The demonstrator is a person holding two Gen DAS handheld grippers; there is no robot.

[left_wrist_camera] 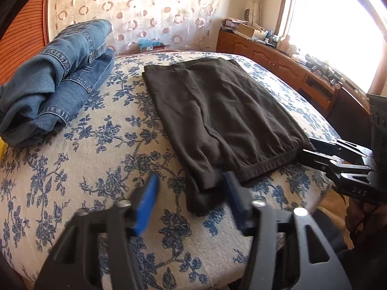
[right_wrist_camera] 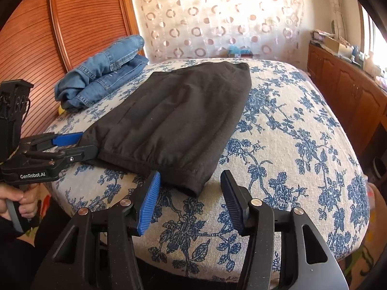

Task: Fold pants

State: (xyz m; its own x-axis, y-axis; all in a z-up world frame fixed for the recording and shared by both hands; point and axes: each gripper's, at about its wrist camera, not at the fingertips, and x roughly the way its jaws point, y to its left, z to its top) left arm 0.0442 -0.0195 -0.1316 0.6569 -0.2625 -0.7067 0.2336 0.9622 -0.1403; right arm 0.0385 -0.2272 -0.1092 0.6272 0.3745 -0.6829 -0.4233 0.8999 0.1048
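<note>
Lying folded on a blue-flowered bed (right_wrist_camera: 290,133), black knit pants (right_wrist_camera: 174,120) sit between the half-open, empty left gripper (left_wrist_camera: 191,193) and right gripper (right_wrist_camera: 191,191).

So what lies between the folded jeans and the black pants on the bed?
Only bare floral bedcover lies between the jeans and the black pants; both wrist views show it.
</note>
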